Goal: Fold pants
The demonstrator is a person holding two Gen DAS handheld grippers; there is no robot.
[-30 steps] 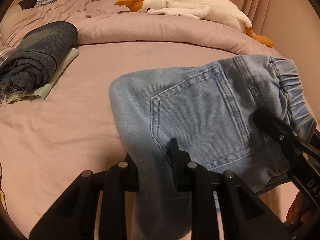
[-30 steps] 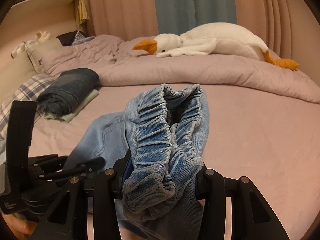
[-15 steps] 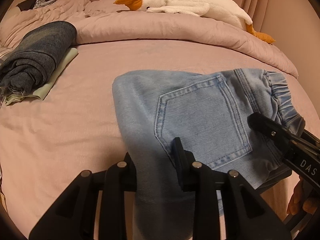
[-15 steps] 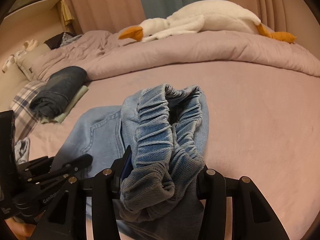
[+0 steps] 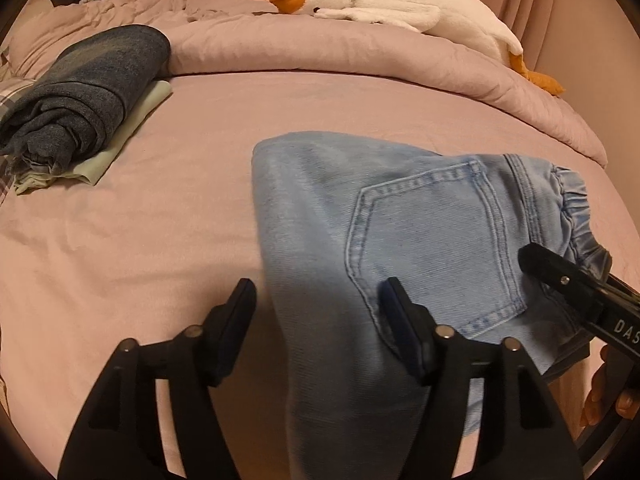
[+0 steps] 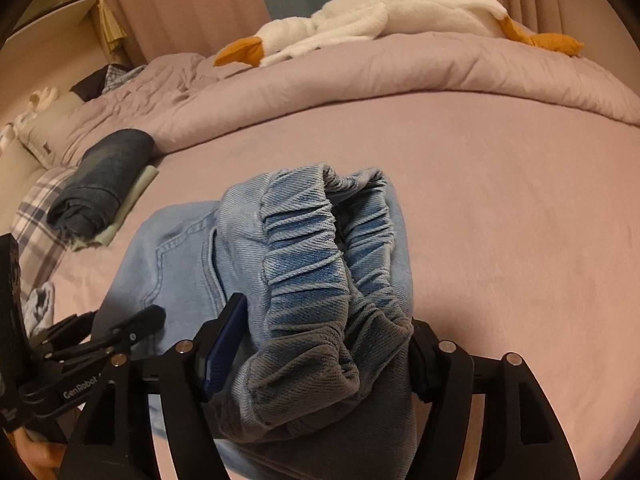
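Two claws are in our hands, and both have just been opening. In the left wrist view, our left claw (image 5: 316, 320) sits at the bottom middle of the frame with its jaws wide apart. The light blue jeans (image 5: 400, 232) lie between the jaws, but the left finger stands off the cloth, so the claw has let go. The jeans lie folded on the pink bed (image 5: 140, 240), from the middle to the right of the frame, back pocket up. In the right wrist view, our right claw (image 6: 324, 344) is at the bottom middle. The bunched stretchy waistband (image 6: 320, 264) fills its gap. The left pad stands apart from the cloth; we cannot tell if the right pad touches. Folded dark clothes (image 5: 84, 92) sit in the upper left. A white toy goose (image 5: 384, 4) lies on the blanket along the top.
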